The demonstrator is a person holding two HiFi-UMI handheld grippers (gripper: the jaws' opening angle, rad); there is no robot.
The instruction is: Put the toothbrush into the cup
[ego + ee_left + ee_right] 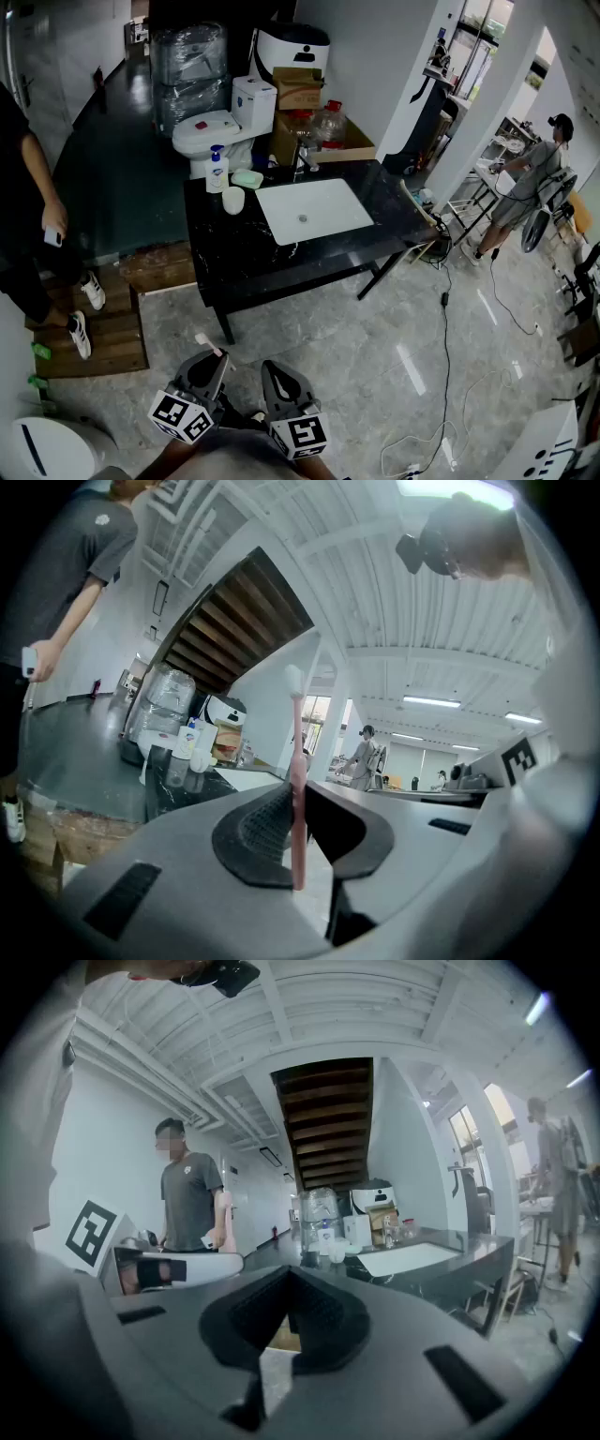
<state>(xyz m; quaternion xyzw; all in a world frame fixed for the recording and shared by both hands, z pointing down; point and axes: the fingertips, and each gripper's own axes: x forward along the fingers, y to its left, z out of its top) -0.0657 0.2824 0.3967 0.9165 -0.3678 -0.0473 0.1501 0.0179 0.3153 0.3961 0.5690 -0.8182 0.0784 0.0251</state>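
Note:
In the left gripper view a pink toothbrush (pixel 296 733) stands upright, with my left gripper (pixel 298 797) shut on its handle and its white head pointing up. In the head view both grippers hang low over the floor, well short of the table: the left gripper (pixel 212 358) shows the toothbrush end (pixel 202 339), and the right gripper (pixel 275 370) is beside it. The white cup (pixel 232 200) stands on the black table (pixel 225 253), left of the white sink (pixel 314 210). My right gripper (pixel 292 1277) is shut with nothing in it, and the cup (pixel 337 1250) shows far ahead.
A soap bottle (pixel 217 171) and a green soap dish (pixel 247 178) stand behind the cup. A toilet (pixel 211 133) and boxes are beyond the table. One person (pixel 28 216) stands at the left on wooden boards, another (pixel 530 178) at the far right. Cables (pixel 448 347) trail over the floor.

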